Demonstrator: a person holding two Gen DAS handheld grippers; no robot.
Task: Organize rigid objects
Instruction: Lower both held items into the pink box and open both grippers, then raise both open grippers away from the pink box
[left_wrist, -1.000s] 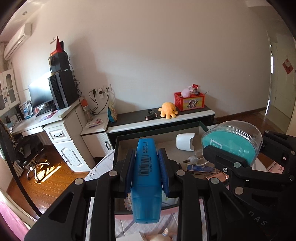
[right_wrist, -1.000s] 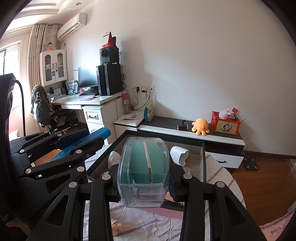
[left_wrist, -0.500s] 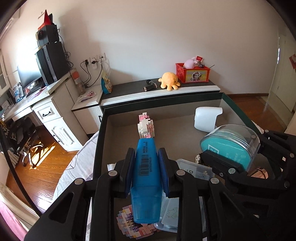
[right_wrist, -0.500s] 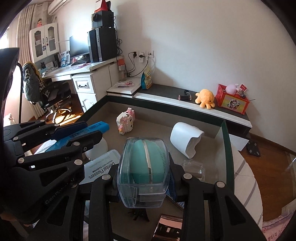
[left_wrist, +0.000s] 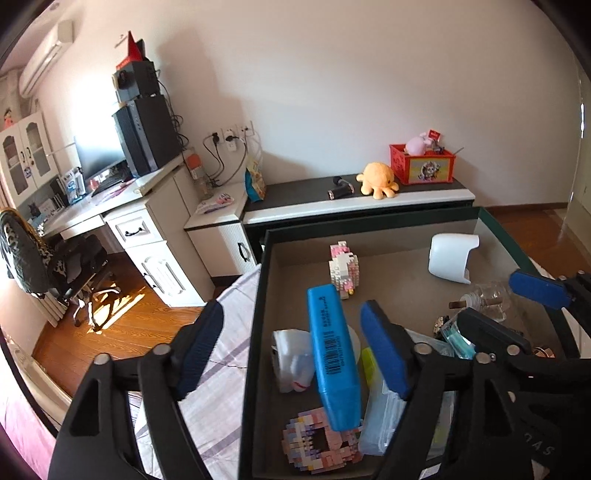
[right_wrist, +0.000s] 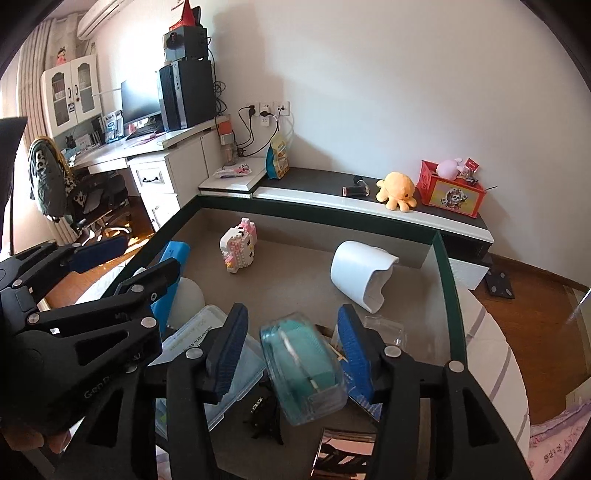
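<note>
Both grippers hovered over the dark-rimmed box (right_wrist: 448, 280). The left gripper (left_wrist: 291, 354) and right gripper (right_wrist: 291, 350) had just opened, pads clear of the blue case (left_wrist: 334, 358) and teal-filled container (right_wrist: 303, 373); bare floor remained around the white cup (right_wrist: 360, 275).

Bare box floor (right_wrist: 295, 273) between brick figure (right_wrist: 239, 245) and white cup (right_wrist: 360, 275)

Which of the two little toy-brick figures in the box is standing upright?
The pink-and-white brick figure toward the far wall of the box stands upright; the other brick figure lies flat at the near edge.
</note>
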